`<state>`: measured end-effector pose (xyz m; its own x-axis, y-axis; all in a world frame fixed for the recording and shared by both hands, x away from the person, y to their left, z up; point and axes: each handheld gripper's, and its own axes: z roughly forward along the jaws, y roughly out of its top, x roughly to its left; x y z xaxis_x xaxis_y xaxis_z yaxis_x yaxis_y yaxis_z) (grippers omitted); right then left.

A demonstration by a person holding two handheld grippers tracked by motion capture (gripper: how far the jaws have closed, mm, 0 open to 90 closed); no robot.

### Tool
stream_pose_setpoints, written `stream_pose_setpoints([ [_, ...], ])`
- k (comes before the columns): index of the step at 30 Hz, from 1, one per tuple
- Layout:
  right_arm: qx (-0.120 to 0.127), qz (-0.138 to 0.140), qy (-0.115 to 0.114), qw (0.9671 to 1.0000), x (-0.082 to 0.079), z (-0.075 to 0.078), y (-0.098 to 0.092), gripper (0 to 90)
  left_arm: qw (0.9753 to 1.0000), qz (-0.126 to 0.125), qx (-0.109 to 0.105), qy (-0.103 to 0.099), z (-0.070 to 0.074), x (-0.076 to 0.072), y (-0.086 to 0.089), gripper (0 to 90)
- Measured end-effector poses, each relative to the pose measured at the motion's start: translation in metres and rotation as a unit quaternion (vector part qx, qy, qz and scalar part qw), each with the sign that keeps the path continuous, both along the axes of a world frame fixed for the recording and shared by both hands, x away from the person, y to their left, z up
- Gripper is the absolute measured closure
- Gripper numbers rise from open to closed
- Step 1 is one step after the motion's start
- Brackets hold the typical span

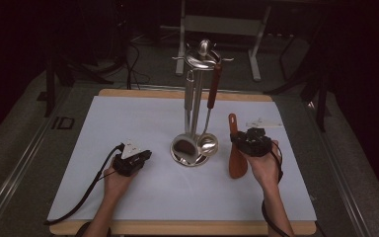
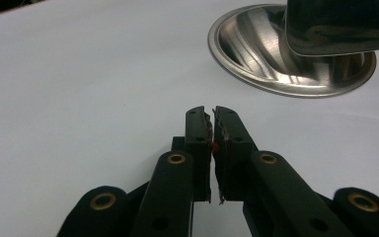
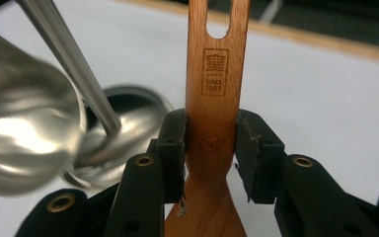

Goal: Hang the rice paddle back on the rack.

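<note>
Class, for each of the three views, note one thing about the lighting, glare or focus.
High view: dim, surroundings nearly black, only the white table sheet bright. Left gripper view: the round steel stand base carries streaky reflections; the left gripper, jaws together, is sharp. Right gripper view: the shiny steel ladle bowl is blurred with glare, while the stamped brown wooden spatula in the right gripper is crisp.

One wooden spatula; one utensil stand; two ladles.

Black jaws, brass rivets, trailing cables.
</note>
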<state>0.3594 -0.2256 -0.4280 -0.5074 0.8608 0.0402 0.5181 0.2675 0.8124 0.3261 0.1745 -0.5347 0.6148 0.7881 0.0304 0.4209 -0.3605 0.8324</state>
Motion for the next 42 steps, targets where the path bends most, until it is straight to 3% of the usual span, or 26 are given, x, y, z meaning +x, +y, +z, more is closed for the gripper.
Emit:
stream_pose_setpoints([
  [3,0.006,0.002,-0.017,0.9998,0.001,0.008,0.000,66.3,1.0000,-0.001,0.001,0.000,0.000,0.000,0.000,85.5],
  [9,0.041,0.029,-0.055,0.9972,0.004,0.032,-0.003,66.2,1.0000,0.000,0.001,0.000,0.000,-0.001,0.000,85.5],
  [14,0.064,0.062,-0.092,0.9917,0.006,0.059,-0.002,66.2,1.0000,0.000,0.001,0.000,0.000,-0.001,0.000,85.5],
  [21,0.079,0.087,-0.124,0.9853,0.007,0.085,0.001,66.2,1.0000,-0.001,0.000,0.000,0.000,0.000,0.001,85.5],
  [31,0.123,0.138,-0.150,0.9712,0.012,0.109,-0.001,66.2,1.0000,-0.001,0.000,0.000,0.000,0.000,0.001,85.6],
  [38,0.165,0.163,-0.153,0.9607,0.017,0.122,-0.008,66.2,1.0000,-0.001,0.000,0.001,0.000,0.000,0.001,85.6],
  [42,0.196,0.184,-0.147,0.9519,0.021,0.128,-0.011,66.2,1.0000,-0.001,0.000,0.001,0.000,0.000,0.001,85.6],
])
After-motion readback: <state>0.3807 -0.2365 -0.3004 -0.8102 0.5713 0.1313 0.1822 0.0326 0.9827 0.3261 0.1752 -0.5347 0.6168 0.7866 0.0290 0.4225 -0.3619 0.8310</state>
